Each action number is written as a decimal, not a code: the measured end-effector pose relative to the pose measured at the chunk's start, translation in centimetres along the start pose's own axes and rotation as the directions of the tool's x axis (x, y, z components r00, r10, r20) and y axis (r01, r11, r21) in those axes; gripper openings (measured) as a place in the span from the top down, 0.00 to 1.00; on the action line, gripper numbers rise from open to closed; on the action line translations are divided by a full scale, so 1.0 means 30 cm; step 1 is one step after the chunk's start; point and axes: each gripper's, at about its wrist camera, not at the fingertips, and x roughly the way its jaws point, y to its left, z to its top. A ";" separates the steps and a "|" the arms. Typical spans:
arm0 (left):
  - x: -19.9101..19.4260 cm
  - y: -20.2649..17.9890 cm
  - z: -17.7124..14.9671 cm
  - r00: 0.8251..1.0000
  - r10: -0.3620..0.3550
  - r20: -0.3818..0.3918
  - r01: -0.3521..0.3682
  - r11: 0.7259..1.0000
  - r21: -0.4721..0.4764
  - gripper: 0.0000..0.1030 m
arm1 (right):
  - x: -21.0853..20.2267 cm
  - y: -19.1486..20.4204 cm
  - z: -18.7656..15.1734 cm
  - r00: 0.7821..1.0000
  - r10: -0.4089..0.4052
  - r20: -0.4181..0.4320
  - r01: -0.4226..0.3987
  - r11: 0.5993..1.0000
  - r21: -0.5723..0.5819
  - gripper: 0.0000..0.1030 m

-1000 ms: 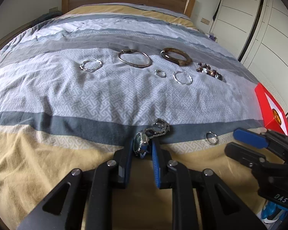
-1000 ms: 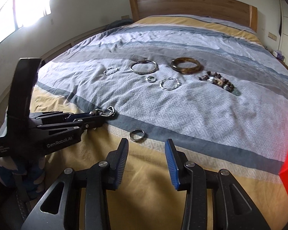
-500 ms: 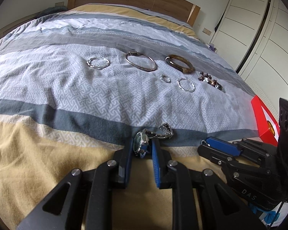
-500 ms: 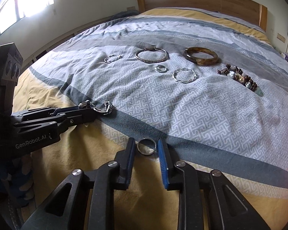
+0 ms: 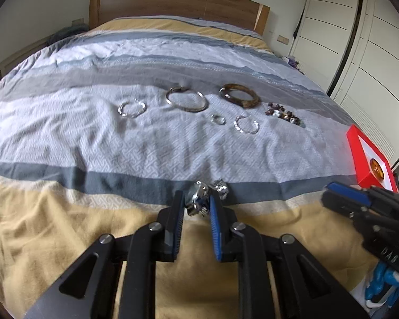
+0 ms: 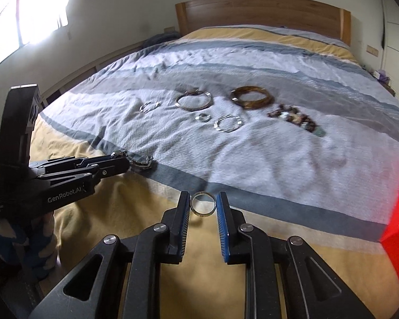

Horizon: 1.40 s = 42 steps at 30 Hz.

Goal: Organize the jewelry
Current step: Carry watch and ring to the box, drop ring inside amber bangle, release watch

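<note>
My left gripper [image 5: 195, 203] is shut on a metal wristwatch [image 5: 198, 199], held just above the bedspread; its band [image 6: 142, 160] hangs from the tips in the right wrist view. My right gripper [image 6: 202, 203] is shut on a small silver ring [image 6: 202, 204], lifted off the bed, and also shows in the left wrist view [image 5: 343, 199]. Further up the bed lie a twisted silver bangle [image 5: 132, 108], a large silver bangle [image 5: 186, 101], a brown bangle [image 5: 239, 96], a small ring [image 5: 217, 119], a wavy silver bangle [image 5: 246, 124] and a bead bracelet [image 5: 283, 113].
A red box [image 5: 369, 159] sits at the bed's right edge. The wooden headboard [image 5: 178, 5] is at the far end. White wardrobe doors [image 5: 359, 40] stand to the right. A window [image 6: 26, 13] is on the left wall.
My right gripper closed on the small ring and lifted it off the bed. My left gripper rose a little with the watch, whose band swung.
</note>
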 end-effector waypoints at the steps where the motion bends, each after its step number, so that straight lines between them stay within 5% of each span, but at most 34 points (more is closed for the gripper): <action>1: -0.011 -0.016 0.006 1.000 -0.006 -0.002 0.006 1.000 0.003 0.84 | -0.035 -0.021 -0.002 1.000 -0.014 0.010 0.013 1.000 0.011 0.80; 5: -0.053 -0.128 0.033 0.999 -0.034 0.007 0.033 0.998 0.058 0.84 | -0.169 -0.124 -0.005 0.997 -0.069 0.044 0.066 0.996 0.062 0.80; 12: -0.080 -0.407 0.104 0.983 -0.181 -0.001 0.180 0.974 0.137 0.84 | -0.389 -0.360 -0.039 0.975 -0.212 0.065 0.201 0.970 0.140 0.80; 18: -0.062 -0.716 0.147 0.952 -0.305 -0.034 0.304 0.923 0.235 0.84 | -0.511 -0.608 -0.089 0.947 -0.319 0.037 0.305 0.929 0.208 0.80; 25: 0.022 -1.048 0.131 0.909 -0.393 -0.135 0.416 0.852 0.317 0.84 | -0.506 -0.878 -0.130 0.937 -0.348 -0.034 0.343 0.898 0.275 0.80; 34: 0.171 -1.281 0.034 0.885 -0.384 -0.262 0.459 0.810 0.363 0.84 | -0.410 -1.082 -0.150 0.949 -0.301 -0.098 0.316 0.902 0.295 0.80; 42: 0.273 -1.317 -0.027 0.881 -0.347 -0.323 0.455 0.809 0.371 0.84 | -0.328 -1.116 -0.170 0.948 -0.273 -0.162 0.304 0.928 0.214 0.80</action>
